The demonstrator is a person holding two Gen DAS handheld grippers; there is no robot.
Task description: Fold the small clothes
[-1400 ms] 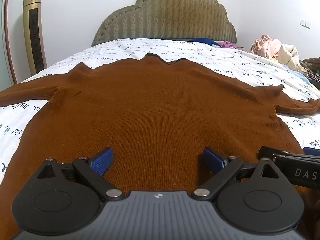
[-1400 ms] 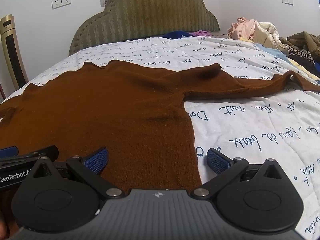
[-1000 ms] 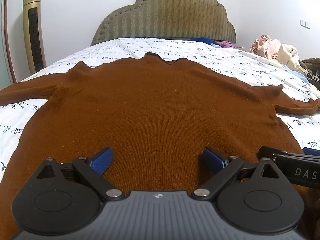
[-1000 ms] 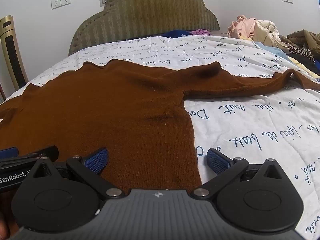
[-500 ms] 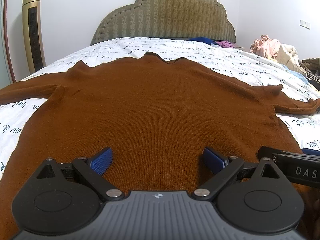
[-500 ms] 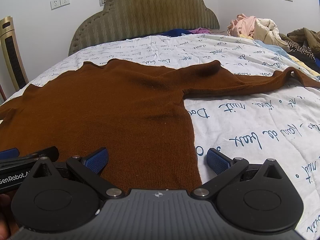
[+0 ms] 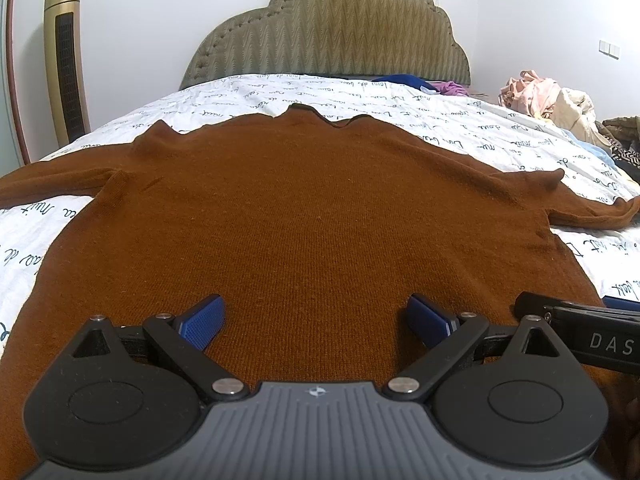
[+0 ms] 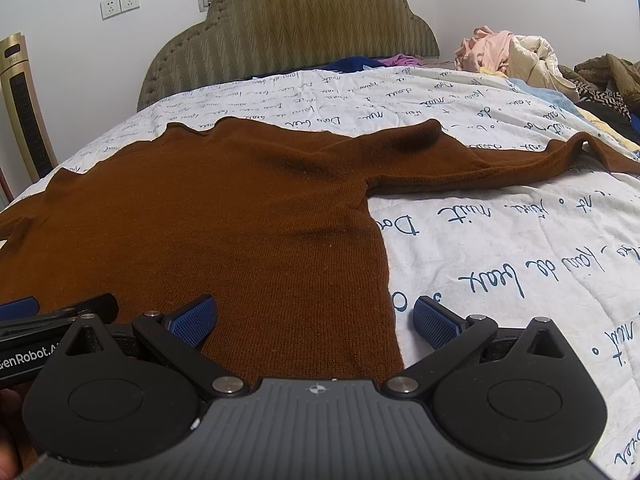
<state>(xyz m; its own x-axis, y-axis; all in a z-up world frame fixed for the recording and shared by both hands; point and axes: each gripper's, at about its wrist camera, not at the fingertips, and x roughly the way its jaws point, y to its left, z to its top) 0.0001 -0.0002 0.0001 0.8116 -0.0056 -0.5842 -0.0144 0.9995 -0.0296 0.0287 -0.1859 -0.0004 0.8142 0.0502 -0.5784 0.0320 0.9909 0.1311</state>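
Evidently folding has not begun: the brown sweater lies flat on the bed, sleeves out toward 9 and 3 o'clock, neckline at 12. The left hand-held gripper hovers low over the hem, jaws wide, holding nothing. The right hand-held gripper, equally wide and empty, straddles the sweater's right side edge. Next, I judge, each must pinch a hem corner.

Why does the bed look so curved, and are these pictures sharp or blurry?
Left wrist view: the fisheye lens bows the brown sweater and bedspread, with dark corners; the knit looks sharp under even indoor light. Right wrist view: same bulge, soft shadows in the sweater's folds, lettering readable, and the open right gripper casts no hard shadow.
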